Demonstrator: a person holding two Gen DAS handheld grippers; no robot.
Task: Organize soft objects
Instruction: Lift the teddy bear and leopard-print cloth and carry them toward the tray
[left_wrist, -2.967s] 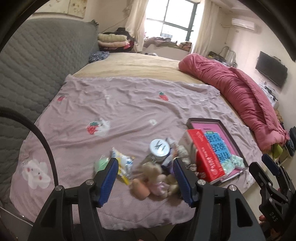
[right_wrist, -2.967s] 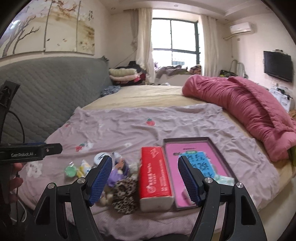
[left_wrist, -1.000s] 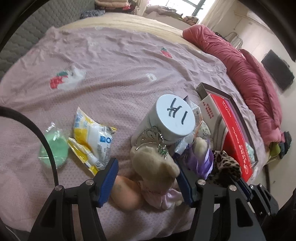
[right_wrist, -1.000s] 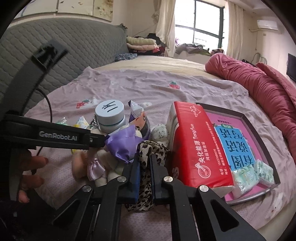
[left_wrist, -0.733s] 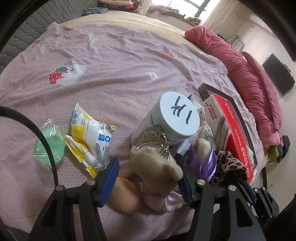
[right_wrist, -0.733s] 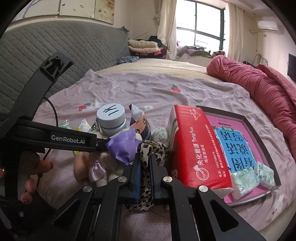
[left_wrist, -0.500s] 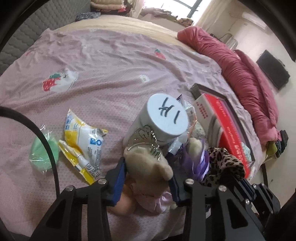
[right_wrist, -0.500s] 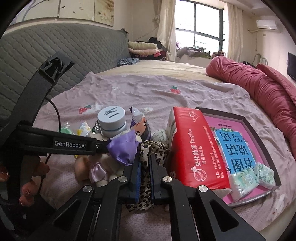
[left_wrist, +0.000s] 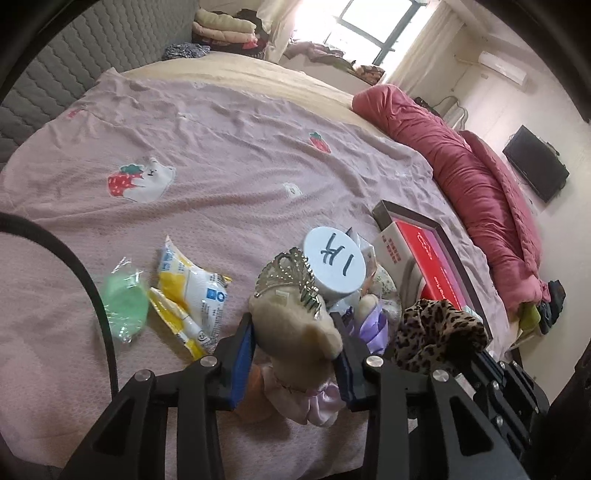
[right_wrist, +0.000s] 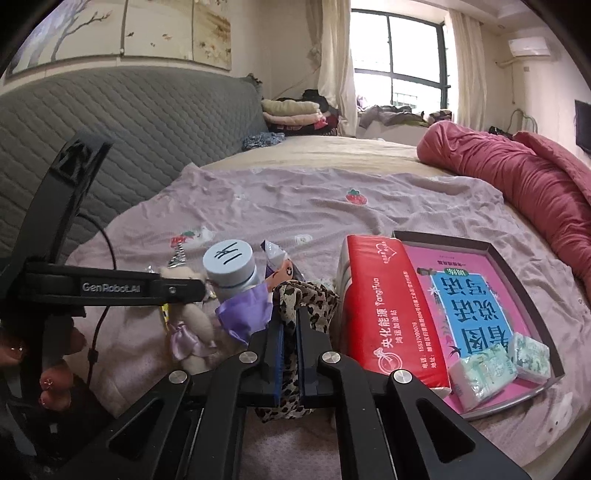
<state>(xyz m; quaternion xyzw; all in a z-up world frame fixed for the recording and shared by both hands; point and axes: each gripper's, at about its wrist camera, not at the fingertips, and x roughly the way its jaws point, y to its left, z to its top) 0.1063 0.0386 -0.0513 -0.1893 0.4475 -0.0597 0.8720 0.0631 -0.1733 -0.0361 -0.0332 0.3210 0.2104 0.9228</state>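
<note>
left hand-held gripper (left_wrist: 295, 345): its jaws have just been closing and now pinch the plush bear (left_wrist: 295, 332) by the head, both blue pads pressed into the fur; a second ago they stood wide on either side of it
plush bear, place: at 6 o'clock of the white jar (left_wrist: 334, 260), near the bed's front edge; in the right wrist view its legs and purple skirt dangle under the left hand-held gripper (so it looks lifted, though whether it is fully clear of the sheet (left_wrist: 221, 166) I cannot tell)
right hand-held gripper (right_wrist: 290, 334): clamped shut on the leopard-print cloth (right_wrist: 306, 295), as it was a second ago
leopard-print cloth, place: bunched between the pads, just at 9 o'clock of the red tissue pack (right_wrist: 384, 306)
meaning for the task: both soft items appear secured, so carrying them off to be sorted is probably next
hidden or unclear: the purple-ribboned doll (right_wrist: 245, 310) is half buried between bear and cloth; the bear's face is hidden behind the pads; no destination for soft things is evident; the person's fingers (right_wrist: 55, 369) show only at the frame's left edge
</note>
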